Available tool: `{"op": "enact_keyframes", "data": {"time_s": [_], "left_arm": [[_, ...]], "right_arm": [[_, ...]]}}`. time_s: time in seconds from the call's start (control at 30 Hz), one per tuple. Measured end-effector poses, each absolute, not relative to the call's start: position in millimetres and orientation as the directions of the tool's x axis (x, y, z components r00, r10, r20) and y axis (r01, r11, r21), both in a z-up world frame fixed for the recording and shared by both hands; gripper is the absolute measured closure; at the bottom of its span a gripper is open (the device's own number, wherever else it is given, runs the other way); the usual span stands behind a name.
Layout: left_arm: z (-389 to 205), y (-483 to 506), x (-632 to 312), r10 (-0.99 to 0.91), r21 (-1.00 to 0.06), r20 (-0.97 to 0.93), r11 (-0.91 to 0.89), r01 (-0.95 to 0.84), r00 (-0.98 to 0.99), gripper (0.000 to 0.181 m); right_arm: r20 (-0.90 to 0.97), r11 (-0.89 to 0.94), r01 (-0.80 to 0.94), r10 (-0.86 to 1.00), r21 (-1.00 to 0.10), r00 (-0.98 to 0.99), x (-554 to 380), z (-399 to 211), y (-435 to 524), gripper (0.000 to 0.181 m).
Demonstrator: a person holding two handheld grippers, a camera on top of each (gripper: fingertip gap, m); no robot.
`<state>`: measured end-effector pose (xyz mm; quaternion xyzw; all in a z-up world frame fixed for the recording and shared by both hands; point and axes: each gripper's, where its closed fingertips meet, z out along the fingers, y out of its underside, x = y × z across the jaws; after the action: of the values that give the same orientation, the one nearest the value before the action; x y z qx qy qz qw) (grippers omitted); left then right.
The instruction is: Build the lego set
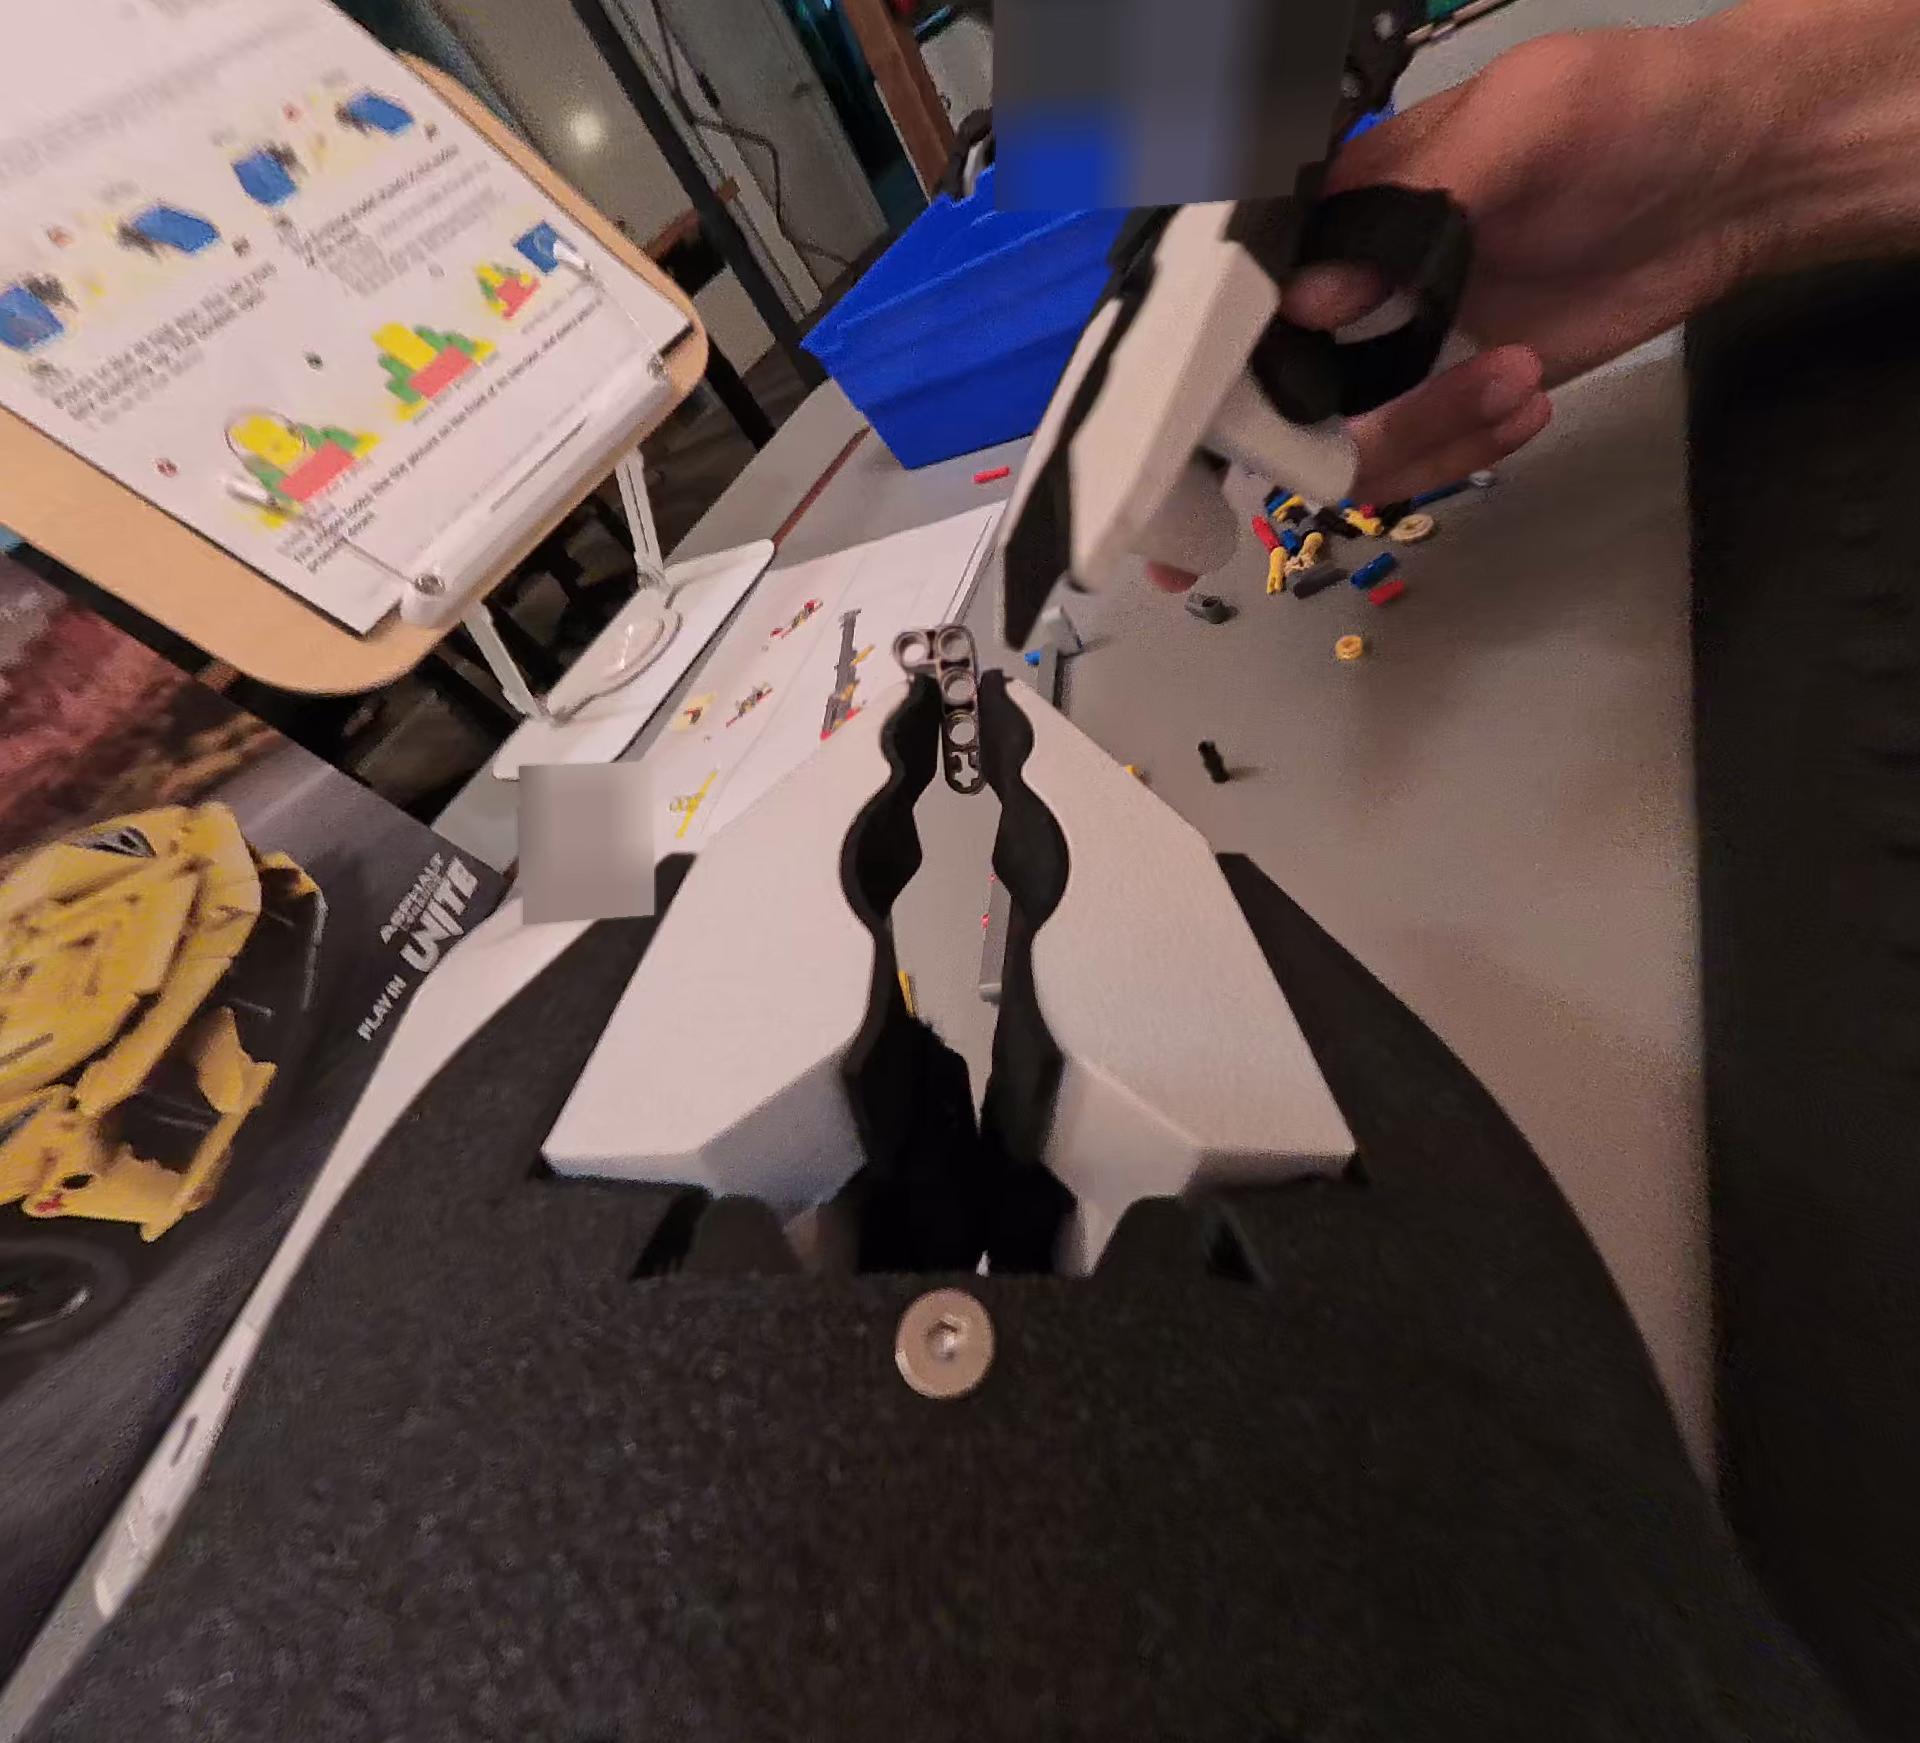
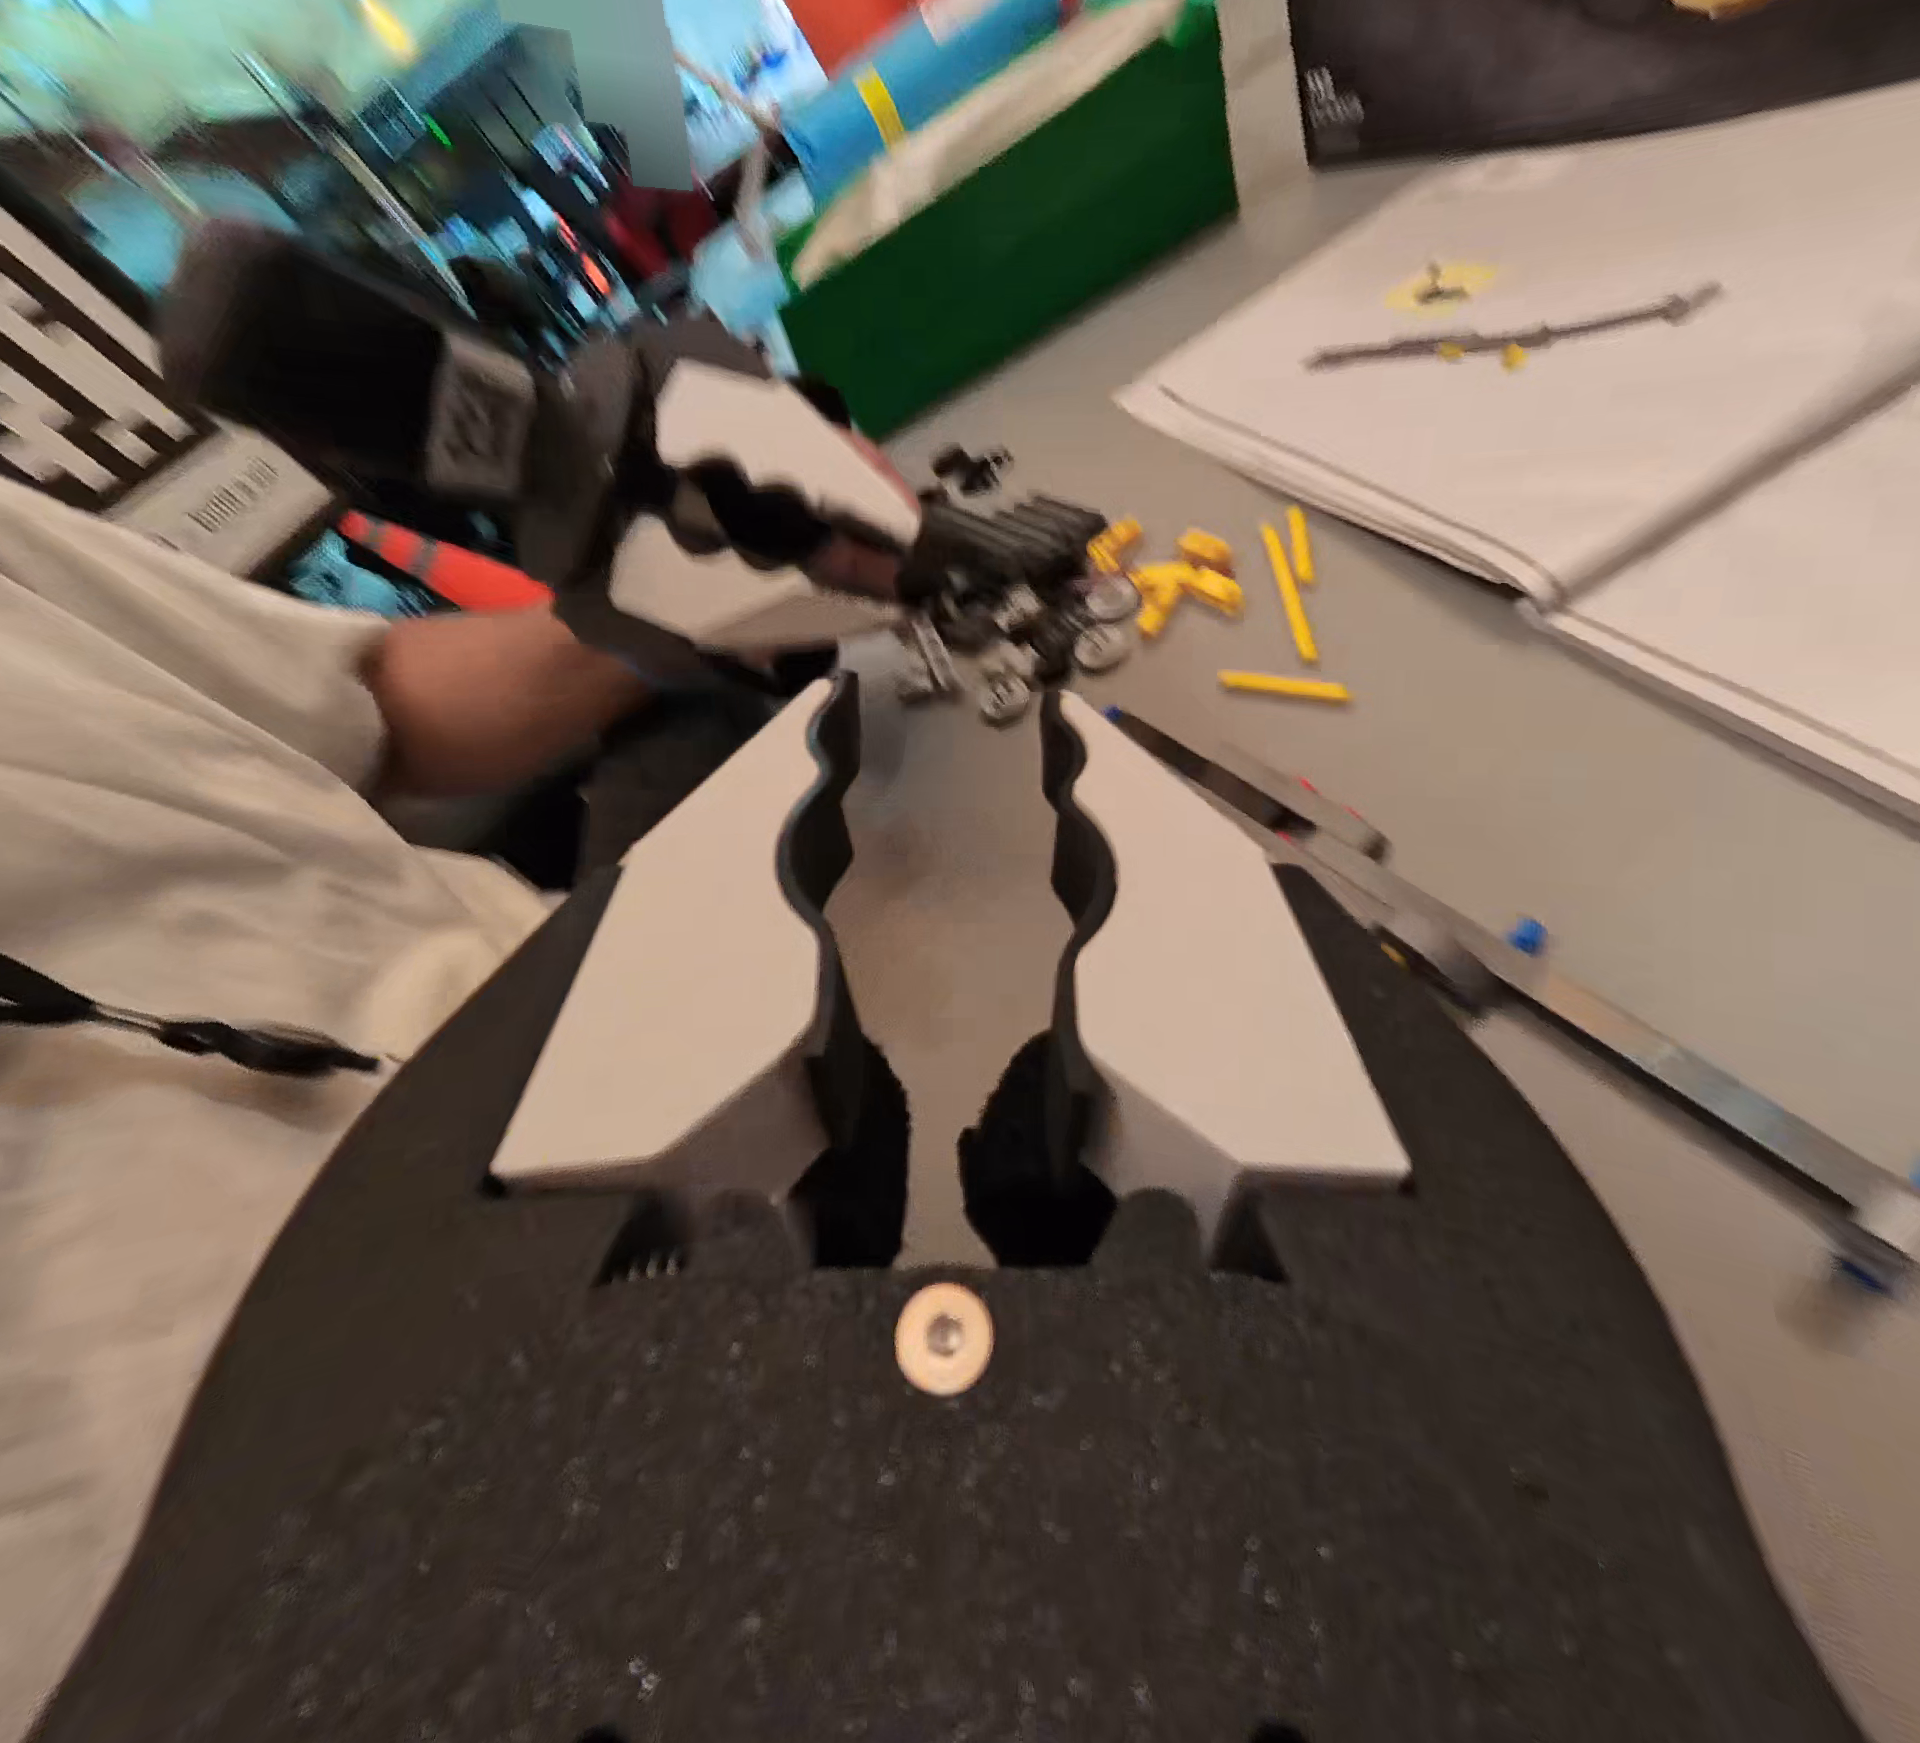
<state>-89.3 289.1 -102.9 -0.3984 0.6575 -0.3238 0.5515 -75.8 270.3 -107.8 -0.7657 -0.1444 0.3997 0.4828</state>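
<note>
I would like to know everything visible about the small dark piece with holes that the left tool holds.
The dark grey lego beam is a small, flat, plastic-looking L-shaped piece with round holes and one cross-shaped hole at its lower end. The left tool pinches its long leg between the black pads, near the fingertips. Its short leg, with two holes, sticks out beyond the tips and bends left. It is lifted above the grey table; nothing else touches it.

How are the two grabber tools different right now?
The left tool is pinched shut on a small dark grey L-shaped lego beam with holes; the right tool is open and holds nothing. The left tool's fingers sit close together; the right tool's stand wider apart. Both have white fingers with wavy black pads.
</note>
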Motion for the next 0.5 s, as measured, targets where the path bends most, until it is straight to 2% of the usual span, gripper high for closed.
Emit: {"op": "enact_keyframes", "data": {"time_s": [0.07, 0.23, 0.3, 0.37, 0.5], "left_arm": [[-97, 285, -92, -0.862, -0.851, -0.505, 0.506, -0.141, -0.044, 0.175], [-99, 277, -93, -0.834, -0.823, -0.550, 0.552, -0.137, -0.057, 0.175], [-100, 279, -93, -0.814, -0.803, -0.579, 0.578, -0.147, -0.041, 0.175], [-105, 279, -94, -0.793, -0.779, -0.606, 0.607, -0.158, -0.059, 0.175], [-113, 289, -93, -0.738, -0.713, -0.675, 0.657, -0.245, -0.015, 0.175]], "right_arm": [[-0.512, -0.481, -0.234, 0.601, -0.845, 0.614, -83, -101, 273, 0.147], [-0.532, -0.459, -0.284, 0.620, -0.842, 0.577, -97, -91, 273, 0.152], [-0.514, -0.455, -0.265, 0.611, -0.850, 0.601, -98, -93, 274, 0.167], [-0.475, -0.444, -0.232, 0.581, -0.866, 0.662, -96, -98, 277, 0.173], [-0.349, -0.422, -0.141, 0.469, -0.895, 0.811, -93, -105, 286, 0.174]]}}
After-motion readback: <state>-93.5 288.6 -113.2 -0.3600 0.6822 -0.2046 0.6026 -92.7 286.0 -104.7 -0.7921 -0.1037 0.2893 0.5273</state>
